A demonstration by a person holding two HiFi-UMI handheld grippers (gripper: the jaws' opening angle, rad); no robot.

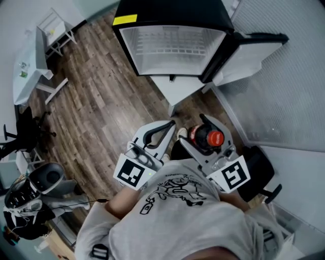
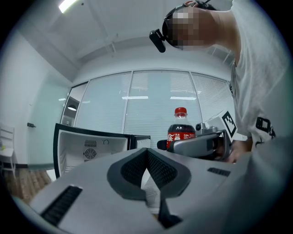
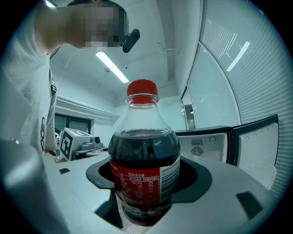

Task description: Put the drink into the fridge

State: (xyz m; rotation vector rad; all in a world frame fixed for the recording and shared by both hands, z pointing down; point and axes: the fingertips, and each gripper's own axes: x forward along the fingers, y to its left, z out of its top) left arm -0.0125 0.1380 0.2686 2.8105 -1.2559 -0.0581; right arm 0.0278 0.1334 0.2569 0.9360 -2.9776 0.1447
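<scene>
Bottle point(image 3: 144, 169) stands upright between the jaws of right claw point(image 1: 195, 131). Its lower body sits in the curved dark pads, with neck and cap point(image 3: 142, 88) well above them. Head view: bottle is held in front of the person's chest, well apart from fridge point(image 1: 167, 9). Fridge stands ahead, door point(image 1: 250, 55) swung open to the right. Bottle is not inside fridge.

Right claw: jaws wide, clamped on bottle at label height, one pad against each side. Left claw point(image 1: 170, 124): jaws together at the tips, nothing between them. It is held just beside right claw, on its left. In the left gripper view, bottle shows beyond the tips, off to the right, in the other claw.

Materials:
- Bottle: clear plastic, round, shouldered, with dark cola up to the shoulder. Red screw cap. Red label point(image 3: 139, 182) with a white barcode panel.
- Claws: smooth grey shells, black textured pads scooped into a V. White cube point(image 1: 133, 172) with a black square marker on left claw, and a matching one on the right.
- Fridge: glossy black cabinet, white interior, wire shelf point(image 1: 172, 50), small yellow sticker point(image 1: 125, 20) on the top edge.
- Floor point(image 1: 96, 101): brown wood-look planks, streaked.
</scene>
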